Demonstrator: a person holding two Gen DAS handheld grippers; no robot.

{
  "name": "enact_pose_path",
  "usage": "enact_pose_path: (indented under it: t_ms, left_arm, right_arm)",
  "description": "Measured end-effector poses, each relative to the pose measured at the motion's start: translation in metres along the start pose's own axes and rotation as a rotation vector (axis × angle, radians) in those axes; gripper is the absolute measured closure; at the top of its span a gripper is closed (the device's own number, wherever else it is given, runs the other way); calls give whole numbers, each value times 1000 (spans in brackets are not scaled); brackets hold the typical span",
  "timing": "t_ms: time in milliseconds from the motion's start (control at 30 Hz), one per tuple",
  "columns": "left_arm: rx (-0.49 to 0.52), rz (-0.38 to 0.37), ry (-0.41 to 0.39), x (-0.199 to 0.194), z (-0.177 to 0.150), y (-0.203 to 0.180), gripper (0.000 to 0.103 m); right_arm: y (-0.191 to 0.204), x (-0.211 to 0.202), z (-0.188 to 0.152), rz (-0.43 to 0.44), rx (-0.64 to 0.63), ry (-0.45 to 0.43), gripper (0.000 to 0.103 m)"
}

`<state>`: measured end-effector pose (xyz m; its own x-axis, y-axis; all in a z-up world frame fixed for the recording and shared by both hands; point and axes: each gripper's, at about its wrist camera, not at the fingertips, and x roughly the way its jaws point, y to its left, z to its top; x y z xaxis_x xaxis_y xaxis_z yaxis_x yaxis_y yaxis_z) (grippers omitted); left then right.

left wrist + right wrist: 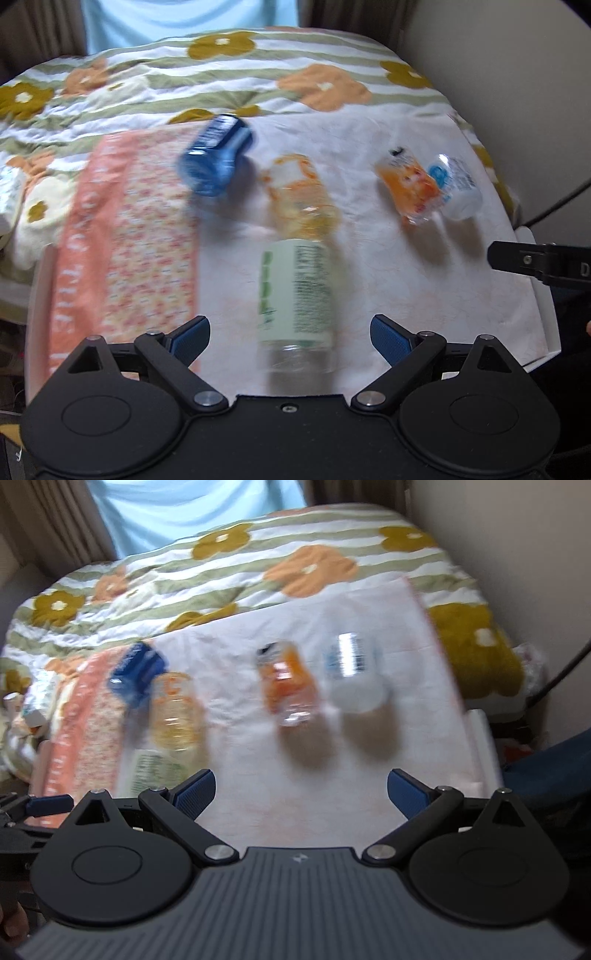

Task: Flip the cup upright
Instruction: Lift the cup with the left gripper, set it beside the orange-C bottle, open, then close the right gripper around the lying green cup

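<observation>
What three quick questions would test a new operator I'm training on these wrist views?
1. True or false: the left gripper is shut on the green-labelled cup.
2. How many cups lie tipped over on the white cloth?
3. Which cup lies closest ahead of the right gripper: (a) blue cup, (b) orange cup, (c) yellow cup?

Key: 1. False; its fingers stand apart, open around it. 2. Five, counting the white-labelled cup. 3. (b), roughly centred in the right wrist view.
</observation>
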<state>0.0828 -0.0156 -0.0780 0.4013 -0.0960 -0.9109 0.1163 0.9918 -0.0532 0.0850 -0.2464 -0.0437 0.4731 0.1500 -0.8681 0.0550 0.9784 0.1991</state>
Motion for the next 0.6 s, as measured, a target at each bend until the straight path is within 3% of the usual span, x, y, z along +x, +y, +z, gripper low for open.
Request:
enact_pose_path:
  t_ms: [300,600]
  left_arm:
    - [-107,56,-18,-18,-12,63,7]
    - [-150,52,3,-9,-16,97,7]
  right_arm:
    - [59,59,10,190,79,155,0]
    - [75,124,16,200,203,302,0]
